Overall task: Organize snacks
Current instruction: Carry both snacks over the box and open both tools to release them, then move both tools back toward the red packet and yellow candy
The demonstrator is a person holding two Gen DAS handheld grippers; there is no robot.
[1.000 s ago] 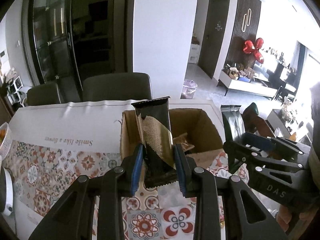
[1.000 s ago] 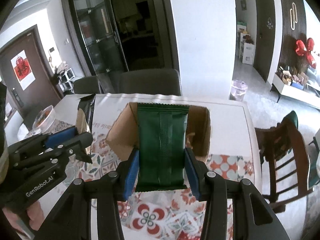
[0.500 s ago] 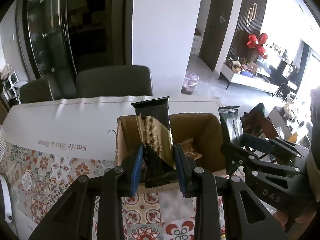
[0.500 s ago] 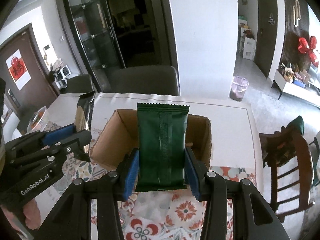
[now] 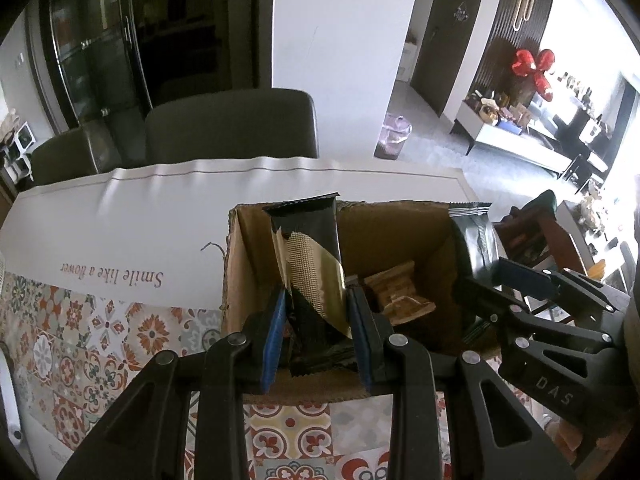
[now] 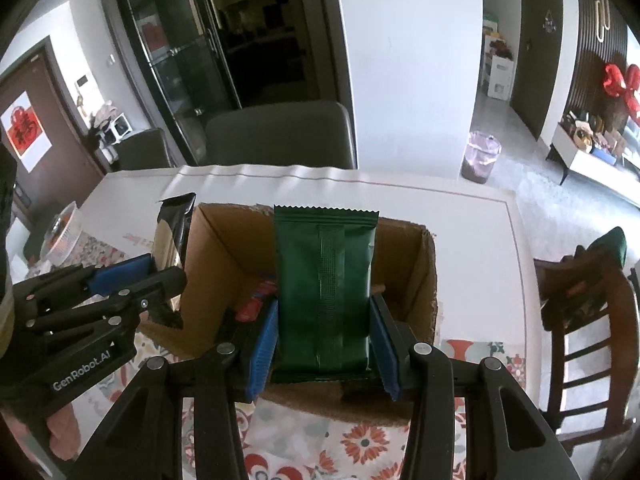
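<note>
Snacks being gathered into cardboard box [image 5: 400, 232], judged partway through: two packets in hand, a few already lying inside. Black-and-gold packet [image 5: 310, 264] standing upright, clamped at its lower half between the blue pads of left gripper [image 5: 316, 332], upper end rising above the near box wall and hanging over the left part of the opening. Green packet [image 6: 324, 292] likewise upright, seam side facing the camera, pinched at both edges by right gripper [image 6: 324, 336], hanging over the middle of the box [image 6: 424, 280] opening. Neither packet touching the box floor as far as visible; both awaiting release. Inside: a tan wrapped snack [image 5: 400, 292] lying on the floor right of the left gripper, a red-and-blue item [image 6: 256, 300] showing beside the green packet, too hidden for identifying. Box resting on patterned tablecloth [image 5: 100, 340], white strip with lettering beyond. Judging remaining work as lowering and letting go of both packets; other loose snacks not visible on the table from these views.
</note>
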